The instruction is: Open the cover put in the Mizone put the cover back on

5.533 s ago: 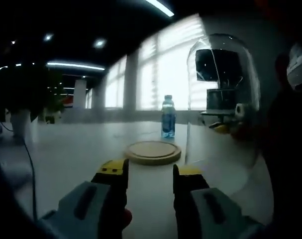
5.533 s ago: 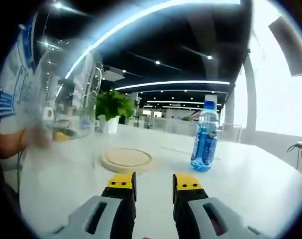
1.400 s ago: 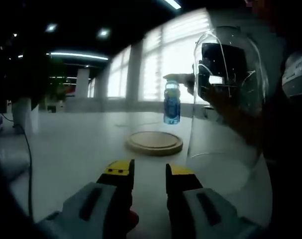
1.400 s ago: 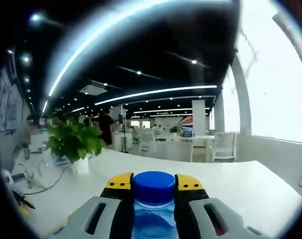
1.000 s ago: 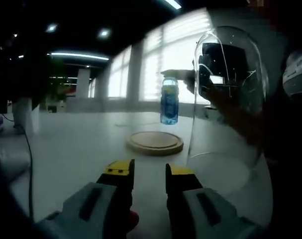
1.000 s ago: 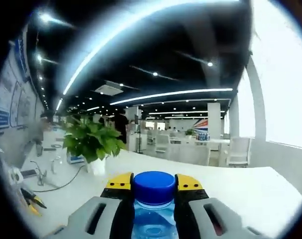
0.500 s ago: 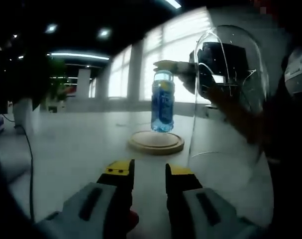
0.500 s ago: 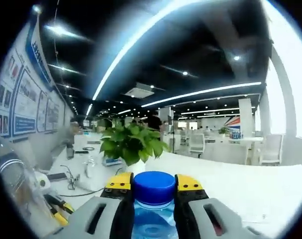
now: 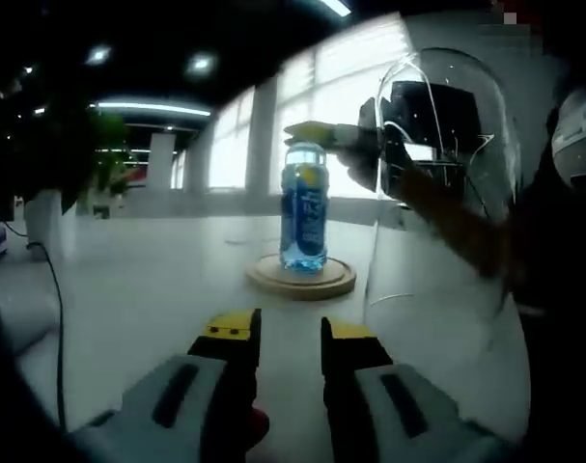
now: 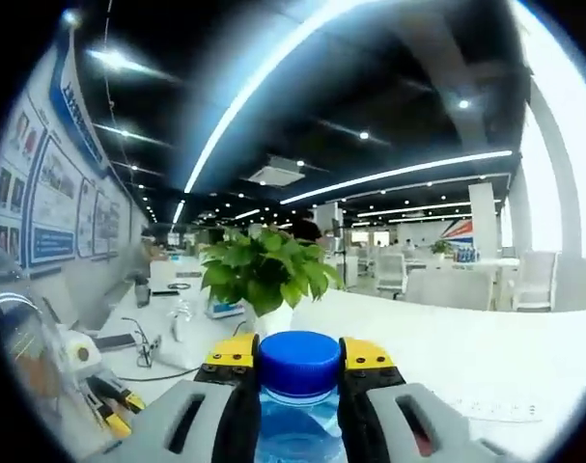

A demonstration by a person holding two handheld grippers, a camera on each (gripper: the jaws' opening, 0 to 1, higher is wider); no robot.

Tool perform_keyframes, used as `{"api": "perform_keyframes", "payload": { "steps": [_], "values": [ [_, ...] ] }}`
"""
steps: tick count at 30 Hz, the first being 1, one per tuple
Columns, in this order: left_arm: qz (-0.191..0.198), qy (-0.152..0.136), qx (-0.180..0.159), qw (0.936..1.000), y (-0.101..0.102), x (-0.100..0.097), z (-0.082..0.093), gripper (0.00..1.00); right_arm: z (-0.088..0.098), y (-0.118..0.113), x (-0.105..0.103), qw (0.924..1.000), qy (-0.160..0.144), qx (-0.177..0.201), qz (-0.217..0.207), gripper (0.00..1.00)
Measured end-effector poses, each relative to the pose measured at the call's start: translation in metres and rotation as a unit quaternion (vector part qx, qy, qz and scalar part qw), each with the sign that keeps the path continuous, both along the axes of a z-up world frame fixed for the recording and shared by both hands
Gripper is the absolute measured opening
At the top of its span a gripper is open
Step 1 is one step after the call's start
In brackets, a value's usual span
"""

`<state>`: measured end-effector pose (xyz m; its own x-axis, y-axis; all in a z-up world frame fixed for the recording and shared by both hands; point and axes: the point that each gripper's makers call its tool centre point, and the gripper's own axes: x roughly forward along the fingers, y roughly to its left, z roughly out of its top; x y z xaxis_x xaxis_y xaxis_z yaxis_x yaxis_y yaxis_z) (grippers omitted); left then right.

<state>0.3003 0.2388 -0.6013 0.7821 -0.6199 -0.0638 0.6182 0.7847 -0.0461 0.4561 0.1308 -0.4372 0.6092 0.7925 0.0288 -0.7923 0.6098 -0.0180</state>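
A clear Mizone bottle (image 9: pixel 303 217) with a blue label stands upright with its bottom at the round wooden base (image 9: pixel 321 285) on the white table. My right gripper (image 9: pixel 308 133) reaches in from the right and is shut on its top. In the right gripper view the jaws of that gripper (image 10: pixel 299 349) clamp the blue cap (image 10: pixel 299 365) from both sides. The tall glass dome cover (image 9: pixel 447 193) is to the right of the base, off it. My left gripper (image 9: pixel 291 333) hovers low in front of the base, jaws a narrow gap apart with nothing between them.
A black cable (image 9: pixel 56 309) runs over the table (image 9: pixel 148 280) at the left. A potted green plant (image 10: pixel 264 275) stands behind the bottle, and hand tools (image 10: pixel 109 400) lie at the left. A person's arm (image 9: pixel 457 231) shows through the dome.
The right gripper has carried the bottle left and down, from the air behind the base onto the wooden base. The left gripper and dome have stayed put.
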Motion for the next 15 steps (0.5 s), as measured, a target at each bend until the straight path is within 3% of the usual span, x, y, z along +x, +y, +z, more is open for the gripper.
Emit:
{"api": "perform_keyframes", "payload": {
  "steps": [7,15],
  "values": [
    [-0.001,-0.002,0.002,1.0,-0.0005,-0.0002,0.0,0.18,0.0019,0.0001,0.0007,1.0,-0.001,-0.005,-0.003,0.24],
    [-0.001,-0.003,0.002,1.0,-0.0005,0.0002,-0.0003,0.18,-0.0003,-0.0034,-0.0049,0.9995,-0.002,-0.019,0.024,0.24]
  ]
}}
